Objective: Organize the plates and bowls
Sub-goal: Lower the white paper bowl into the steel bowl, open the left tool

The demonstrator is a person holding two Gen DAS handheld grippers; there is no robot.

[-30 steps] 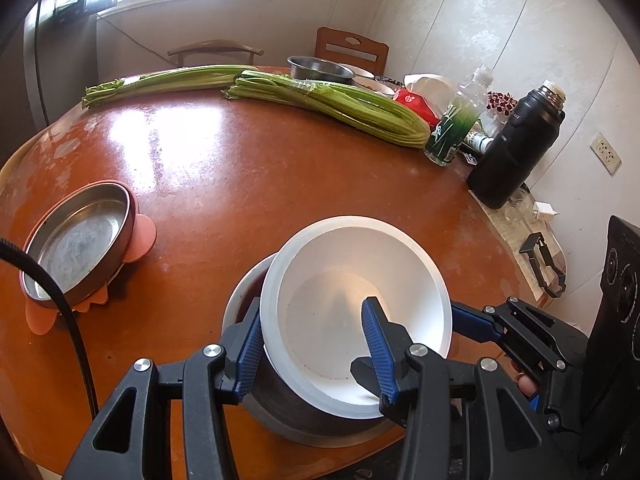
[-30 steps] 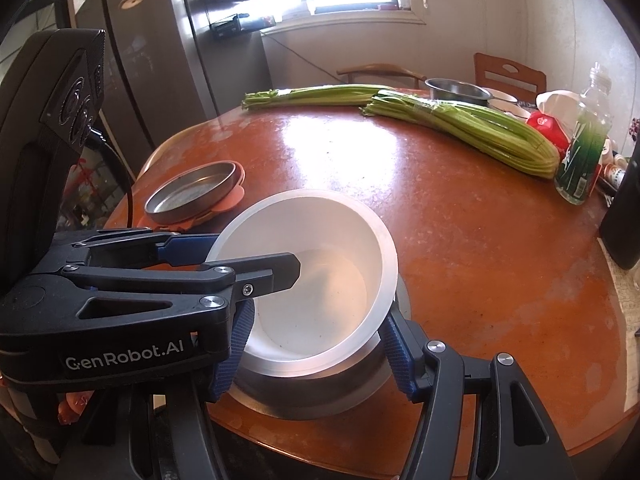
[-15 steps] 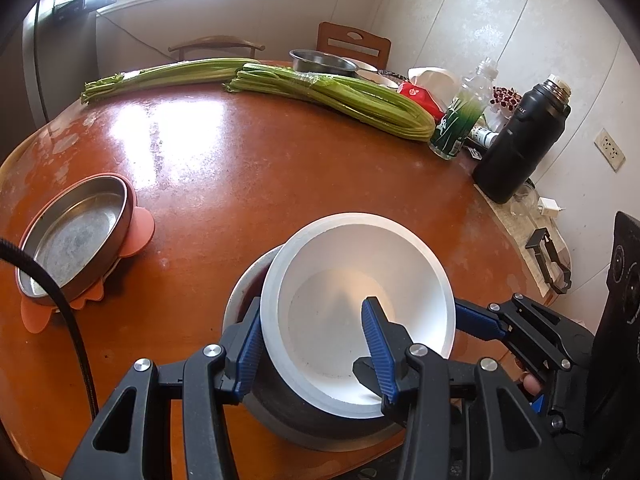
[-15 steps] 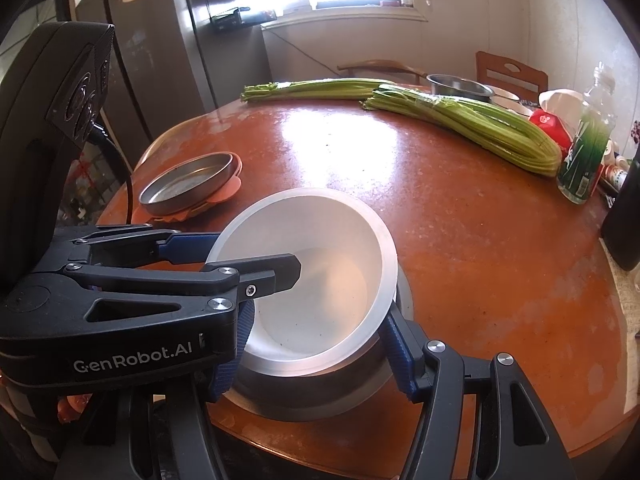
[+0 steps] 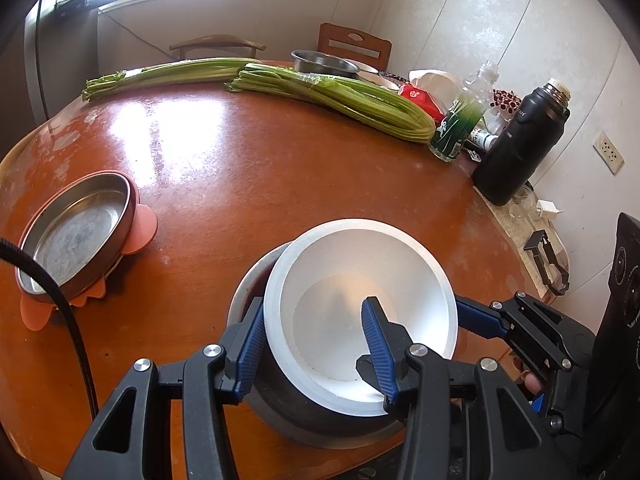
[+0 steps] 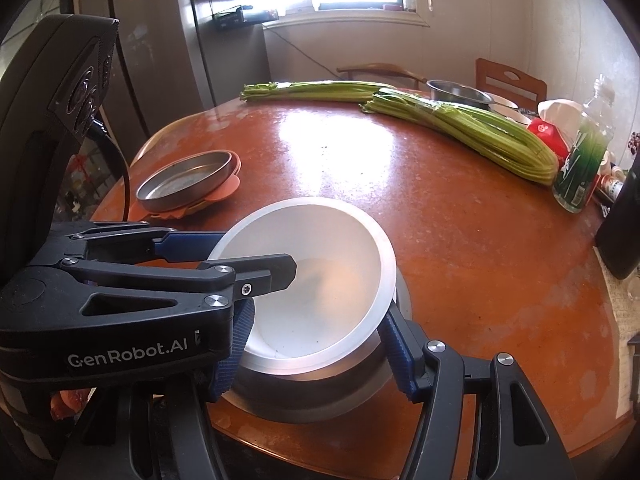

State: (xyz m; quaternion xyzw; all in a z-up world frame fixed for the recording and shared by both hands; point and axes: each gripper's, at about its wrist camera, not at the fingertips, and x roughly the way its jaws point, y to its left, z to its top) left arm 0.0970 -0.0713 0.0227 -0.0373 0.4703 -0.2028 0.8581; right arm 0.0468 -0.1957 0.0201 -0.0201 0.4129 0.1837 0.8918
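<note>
Both grippers clasp the smooth white bowl [image 5: 360, 304]: the left gripper [image 5: 316, 344] pinches its near rim, one ribbed blue pad inside, one outside, while the right gripper [image 6: 316, 340] straddles its body. It sits tilted in a dull metal bowl [image 5: 276, 400] at the glossy round table's [image 5: 260, 168] near edge.

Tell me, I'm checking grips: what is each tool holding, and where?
Left tool: white bowl, pinched across its near rim, one finger inside. Right tool flanks that bowl; whether it grips cannot be told.

Both grippers, left [image 5: 314, 354] and right [image 6: 316, 354], angle downward, fingers partly parted.
</note>
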